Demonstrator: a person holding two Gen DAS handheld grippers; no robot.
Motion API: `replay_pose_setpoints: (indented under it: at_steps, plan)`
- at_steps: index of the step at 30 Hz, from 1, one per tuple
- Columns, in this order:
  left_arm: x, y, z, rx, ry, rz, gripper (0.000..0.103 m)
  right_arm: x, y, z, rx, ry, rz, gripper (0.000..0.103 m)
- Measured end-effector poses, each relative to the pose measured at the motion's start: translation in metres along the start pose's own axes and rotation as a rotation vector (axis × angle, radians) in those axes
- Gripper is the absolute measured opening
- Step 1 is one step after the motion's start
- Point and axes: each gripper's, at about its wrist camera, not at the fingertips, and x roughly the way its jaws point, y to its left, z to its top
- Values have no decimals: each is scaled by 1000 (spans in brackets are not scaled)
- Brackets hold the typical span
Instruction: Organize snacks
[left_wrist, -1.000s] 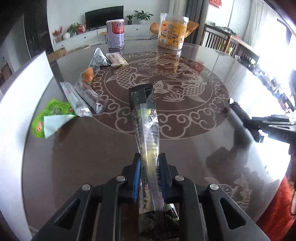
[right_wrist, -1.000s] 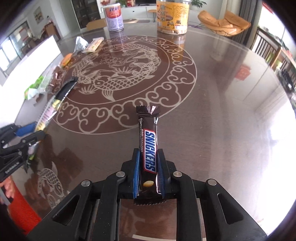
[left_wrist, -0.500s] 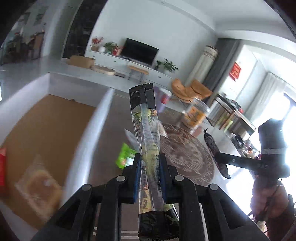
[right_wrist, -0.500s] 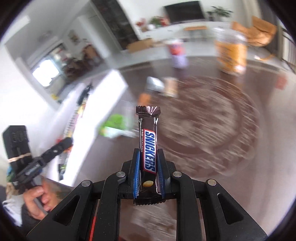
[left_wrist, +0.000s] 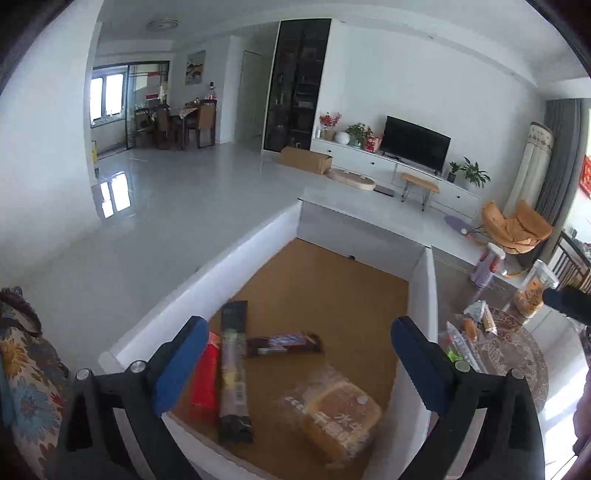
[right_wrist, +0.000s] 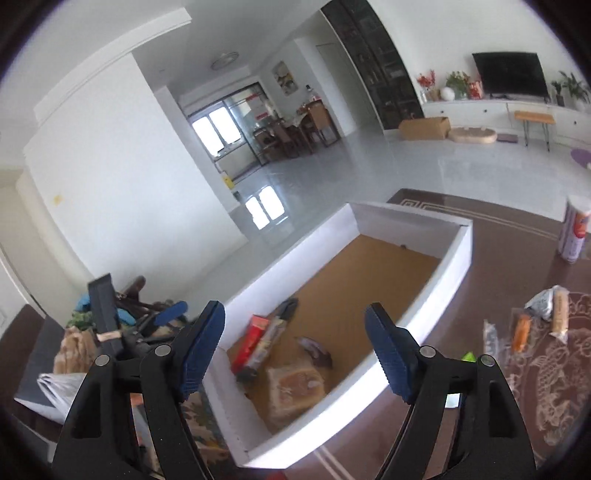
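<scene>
Jaws on left hand-held gripper (left_wrist: 295, 363) and right hand-held gripper (right_wrist: 295, 347) have just been opening, nothing between them. Both hang over the white box (left_wrist: 430, 295), so the long black packet (left_wrist: 232, 373) and chocolate bar (left_wrist: 284, 342) drop inside.

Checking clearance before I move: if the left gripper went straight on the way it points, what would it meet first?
Probably the box floor. The open left gripper aims into it, about at the Snickers bar; depth is unclear.

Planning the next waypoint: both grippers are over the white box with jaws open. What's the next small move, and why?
Probably swing back to the table for another snack. The left gripper and right gripper have just opened, with nothing between the jaws. The long black-ended stick pack and the Snickers bar lie in the white box, and wrapped snacks remain on the table.
</scene>
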Motion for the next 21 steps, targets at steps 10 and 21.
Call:
replay_pose_setpoints:
  at_steps: [10, 21]
  plan:
    - [55, -226, -118, 267, 264, -369, 99, -96, -207, -168, 110, 159, -658, 81]
    - [130, -333, -199, 450, 350, -210, 99, -167, -263, -232, 310, 91, -898, 81]
